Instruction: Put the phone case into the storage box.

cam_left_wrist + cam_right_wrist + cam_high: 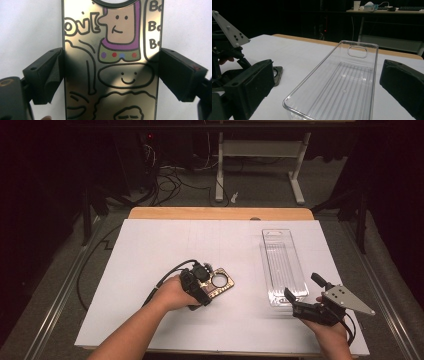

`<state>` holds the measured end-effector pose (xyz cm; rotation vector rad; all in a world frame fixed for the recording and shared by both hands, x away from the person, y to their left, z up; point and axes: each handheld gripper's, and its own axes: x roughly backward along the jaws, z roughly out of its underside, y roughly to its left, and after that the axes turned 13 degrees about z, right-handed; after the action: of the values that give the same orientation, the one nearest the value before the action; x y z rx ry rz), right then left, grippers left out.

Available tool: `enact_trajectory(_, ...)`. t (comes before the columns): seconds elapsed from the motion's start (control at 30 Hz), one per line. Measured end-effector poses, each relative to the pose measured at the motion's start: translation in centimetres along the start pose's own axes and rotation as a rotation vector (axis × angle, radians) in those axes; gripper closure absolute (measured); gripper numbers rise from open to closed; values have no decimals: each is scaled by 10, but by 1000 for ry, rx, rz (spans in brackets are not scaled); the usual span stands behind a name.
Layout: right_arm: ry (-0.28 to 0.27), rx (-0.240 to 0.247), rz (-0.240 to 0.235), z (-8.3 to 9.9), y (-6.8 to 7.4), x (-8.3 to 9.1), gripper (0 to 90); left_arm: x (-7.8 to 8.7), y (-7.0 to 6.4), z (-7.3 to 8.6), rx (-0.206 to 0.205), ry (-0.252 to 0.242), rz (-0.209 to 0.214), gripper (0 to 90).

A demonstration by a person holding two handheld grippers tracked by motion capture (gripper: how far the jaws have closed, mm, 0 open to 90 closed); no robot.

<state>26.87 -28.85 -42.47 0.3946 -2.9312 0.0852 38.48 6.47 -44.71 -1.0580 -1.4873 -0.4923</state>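
Observation:
A glossy phone case (220, 284) printed with cartoon figures lies flat on the white sheet, left of centre. My left gripper (206, 289) is over its near end. In the left gripper view the two jaws press against the long edges of the phone case (112, 62), so the left gripper (111, 75) is shut on it. A clear, empty plastic tray (282, 262) lies lengthwise at the right. My right gripper (303, 288) stands open at its near end. The right gripper view has the tray (342, 85) between the wide-apart jaws of the right gripper (327, 85).
A white sheet (150, 250) covers the wooden table (220, 213). Beyond the far edge are a white desk frame (260, 155) and floor cables (170, 182). Metal rails (60, 290) run along both sides. The left gripper's cable (167, 276) loops over the sheet.

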Motion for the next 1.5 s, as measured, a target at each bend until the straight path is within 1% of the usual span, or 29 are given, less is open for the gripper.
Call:
enact_trajectory(0.2,-3,1,-4,0,1,0,3,-2,2,-2,10,11,12,108)
enact_trajectory(0.33,0,1,-6,1,1,-1,2,-4,1,-5,16,32,5,93)
enact_trajectory(0.43,3,-1,-10,1,1,-1,3,-4,1,-5,12,35,4,89)
enact_trajectory(0.77,4,4,-12,1,3,-2,3,-3,1,-6,14,39,1,109)
enact_trajectory(1.13,4,5,-12,1,3,-2,2,-3,1,-5,14,28,2,131)
enact_trajectory(1.2,3,3,-9,1,2,-2,2,-2,2,-4,10,28,9,132)
enact_trajectory(1.43,-1,-4,-4,0,0,-1,2,-1,0,-1,8,-1,2,133)
enact_trajectory(1.5,-2,-4,-4,0,0,-1,3,-1,0,-1,9,0,2,133)
